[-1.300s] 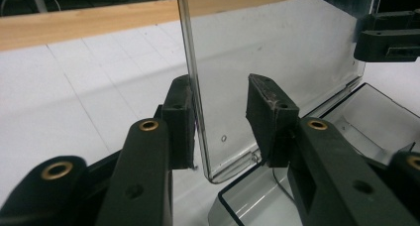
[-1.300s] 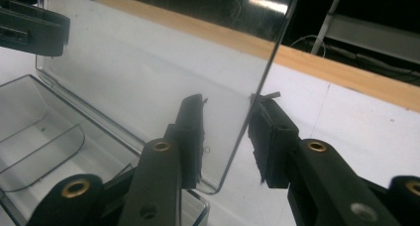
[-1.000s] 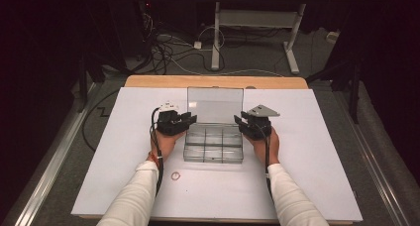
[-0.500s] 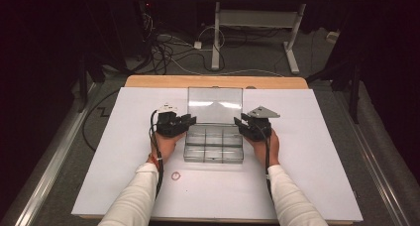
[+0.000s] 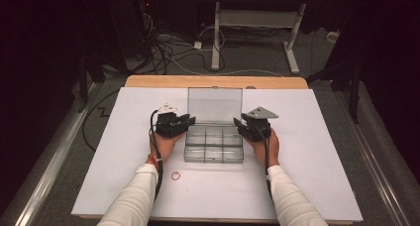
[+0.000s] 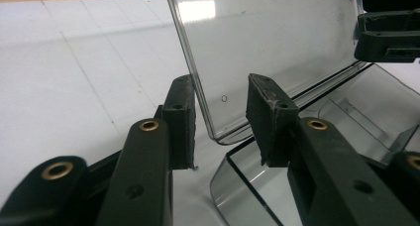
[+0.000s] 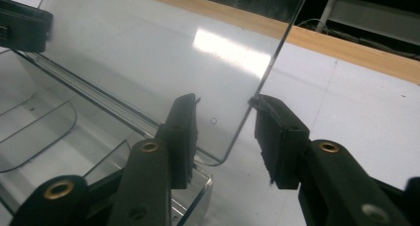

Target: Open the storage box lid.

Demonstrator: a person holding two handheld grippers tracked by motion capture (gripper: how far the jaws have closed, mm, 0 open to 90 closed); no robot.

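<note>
A small red ring (image 5: 175, 175) lies alone on the white bench (image 5: 317, 151), near the left forearm. At mid-bench stands a clear plastic compartment box (image 5: 214, 145), its lid (image 5: 215, 105) upright. The left gripper (image 5: 188, 120) and right gripper (image 5: 237, 123) flank it, each open astride a lower lid corner.

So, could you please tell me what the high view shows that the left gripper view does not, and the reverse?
High view alone: the person's forearms, the small ring on the white table, the box's six compartments, floor cables behind.

Left gripper view alone: the left gripper open, its jaws either side of the lid's side edge near the lower corner, not closed on it.

Both: the clear box with its lid raised, the white table, and the right gripper at the lid's far side.
</note>
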